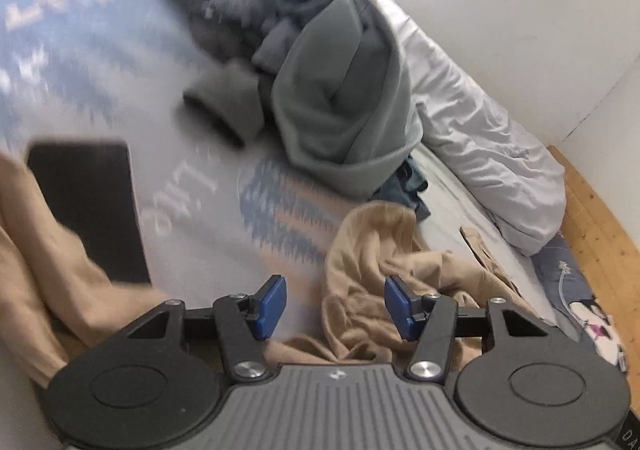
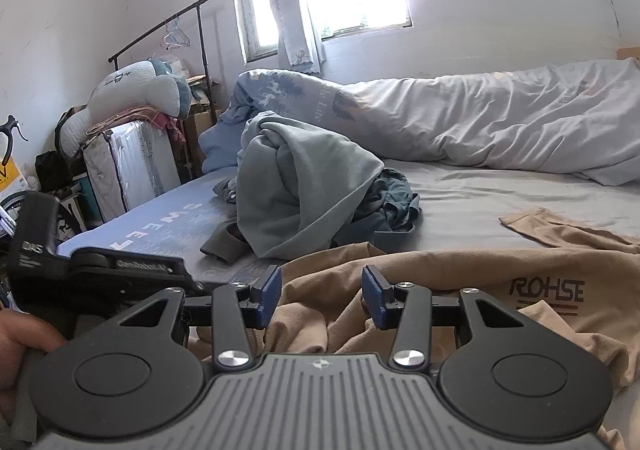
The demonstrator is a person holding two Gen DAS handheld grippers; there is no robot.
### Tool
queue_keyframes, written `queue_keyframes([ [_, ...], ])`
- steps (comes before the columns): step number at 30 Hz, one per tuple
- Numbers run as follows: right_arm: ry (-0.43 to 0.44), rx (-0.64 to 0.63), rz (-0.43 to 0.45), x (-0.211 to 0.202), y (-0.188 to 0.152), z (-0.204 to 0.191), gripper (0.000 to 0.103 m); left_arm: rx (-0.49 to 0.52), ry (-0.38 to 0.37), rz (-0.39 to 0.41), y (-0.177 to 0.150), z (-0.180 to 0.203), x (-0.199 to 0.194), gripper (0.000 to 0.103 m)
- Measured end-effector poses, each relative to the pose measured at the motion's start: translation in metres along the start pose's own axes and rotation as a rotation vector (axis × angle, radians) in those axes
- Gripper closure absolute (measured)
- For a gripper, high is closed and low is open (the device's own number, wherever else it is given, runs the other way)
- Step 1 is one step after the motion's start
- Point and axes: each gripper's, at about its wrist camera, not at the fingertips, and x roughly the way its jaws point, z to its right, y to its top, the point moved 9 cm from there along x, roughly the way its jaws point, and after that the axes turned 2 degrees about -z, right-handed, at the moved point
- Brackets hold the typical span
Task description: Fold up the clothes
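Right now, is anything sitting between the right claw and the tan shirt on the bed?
Nothing visible. The right claw hangs open directly over the tan shirt, whose crumpled cloth shows between its fingers. The grey-green garment heap lies farther back on the bed, off the path.

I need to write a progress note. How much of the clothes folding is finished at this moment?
Nothing looks folded yet. In hand: the tan shirt lies rumpled under both grippers; left gripper and right gripper stand open, gripping nothing. Left: the grey-green sweatshirt and dark blue garment are still heaped on the bed.
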Motion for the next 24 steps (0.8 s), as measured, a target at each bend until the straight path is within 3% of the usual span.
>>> queue_keyframes([
  [3,0.000,0.003,-0.002,0.000,0.000,0.001,0.057,-0.024,-0.016,-0.003,-0.001,-0.003,0.005,0.055],
  [8,-0.003,-0.002,-0.006,-0.001,-0.001,0.002,0.057,-0.087,-0.025,-0.005,-0.001,-0.012,0.011,0.083],
  [15,-0.010,-0.010,-0.009,-0.003,-0.002,0.003,0.057,-0.096,-0.062,-0.016,-0.005,-0.003,0.011,0.086],
  [17,-0.012,-0.019,-0.010,-0.003,-0.003,0.003,0.057,-0.098,-0.055,0.011,-0.002,-0.002,0.008,0.096],
  [24,-0.040,-0.010,-0.023,-0.007,-0.005,0.015,0.057,-0.092,0.001,0.128,0.015,0.000,-0.010,0.099],
])
